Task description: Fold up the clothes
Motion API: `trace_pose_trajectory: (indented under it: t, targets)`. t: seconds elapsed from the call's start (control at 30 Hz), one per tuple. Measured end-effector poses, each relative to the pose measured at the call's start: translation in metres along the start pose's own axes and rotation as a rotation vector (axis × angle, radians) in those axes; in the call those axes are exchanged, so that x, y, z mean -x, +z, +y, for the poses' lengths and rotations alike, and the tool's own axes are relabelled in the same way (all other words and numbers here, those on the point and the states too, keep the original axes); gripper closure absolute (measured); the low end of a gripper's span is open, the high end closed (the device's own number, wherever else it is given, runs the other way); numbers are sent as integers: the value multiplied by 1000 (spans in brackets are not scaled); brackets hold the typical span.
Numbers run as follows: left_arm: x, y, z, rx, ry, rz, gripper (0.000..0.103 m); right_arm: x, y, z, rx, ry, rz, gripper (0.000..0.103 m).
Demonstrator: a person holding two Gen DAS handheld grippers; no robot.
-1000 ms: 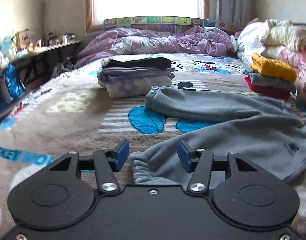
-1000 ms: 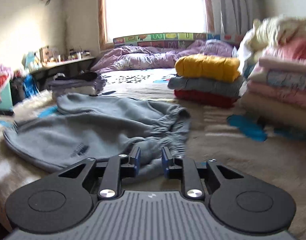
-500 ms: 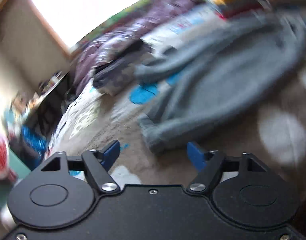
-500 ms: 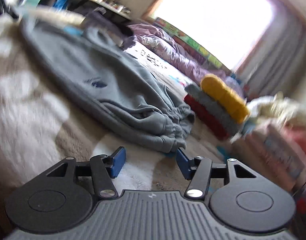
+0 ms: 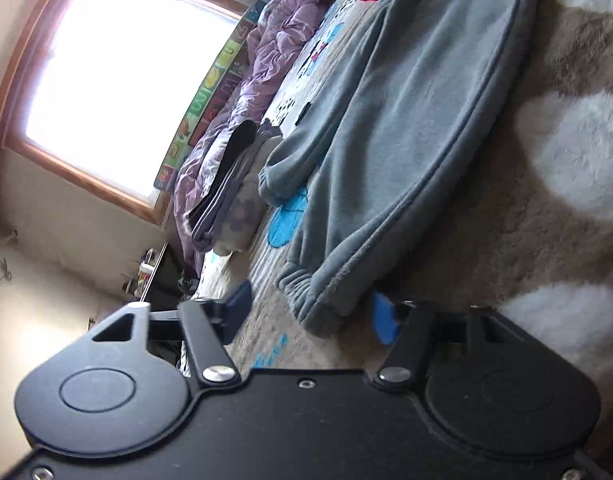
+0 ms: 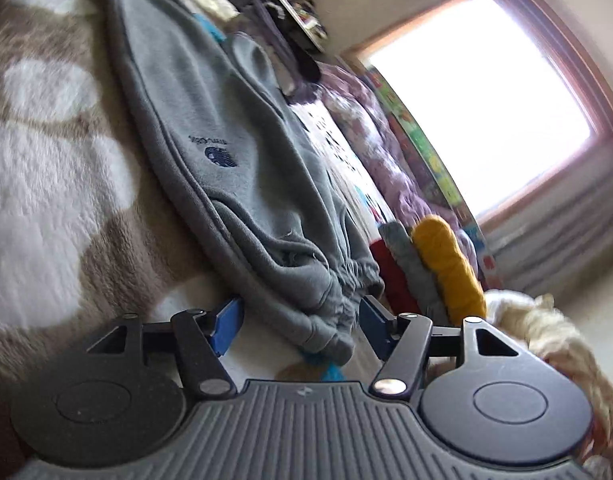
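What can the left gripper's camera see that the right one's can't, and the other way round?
Only the left wrist view shows the folded pile topped by a black garment and the grey trousers' ankle cuff, lying between the open left gripper.

Only the right wrist view shows the trousers' bunched waistband, between the open right gripper, and the red garment under the stack.

Both show the grey trousers, their dark logo, the window, the purple duvet and the yellow folded garment.

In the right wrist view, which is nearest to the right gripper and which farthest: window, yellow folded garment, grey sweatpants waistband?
1. Grey sweatpants waistband, between the open fingers of the right gripper.
2. Yellow folded garment, on its right.
3. Window, far behind.
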State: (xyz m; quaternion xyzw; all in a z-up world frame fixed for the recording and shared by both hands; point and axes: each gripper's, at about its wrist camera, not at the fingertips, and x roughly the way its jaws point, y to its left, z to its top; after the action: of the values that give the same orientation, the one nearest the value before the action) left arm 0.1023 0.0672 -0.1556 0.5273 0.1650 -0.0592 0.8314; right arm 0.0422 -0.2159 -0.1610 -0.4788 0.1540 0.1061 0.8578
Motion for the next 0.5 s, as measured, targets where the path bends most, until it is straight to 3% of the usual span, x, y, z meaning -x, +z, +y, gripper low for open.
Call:
trace_pose_trajectory:
  t: [0.2,0.23,0.3,0.37,0.5]
  targets:
    - [-4,2,-4,9,-7,-20,59,-12,-2,-8,134,42,-36,43]
    - [-5,2,-4,16,-7,-22,59,-14,-3,-8,143,56,-40,47]
    - [-5,2,-4,31,-13,-27,64,-18,-6,-8,154,91,-35,75]
    - [-4,3,-5,47,-21,-33,78,-21,-4,-9,122,121,-8,82]
    - [6,2,4,107,-8,-50,85,-14,5,-17,36,146,13,86]
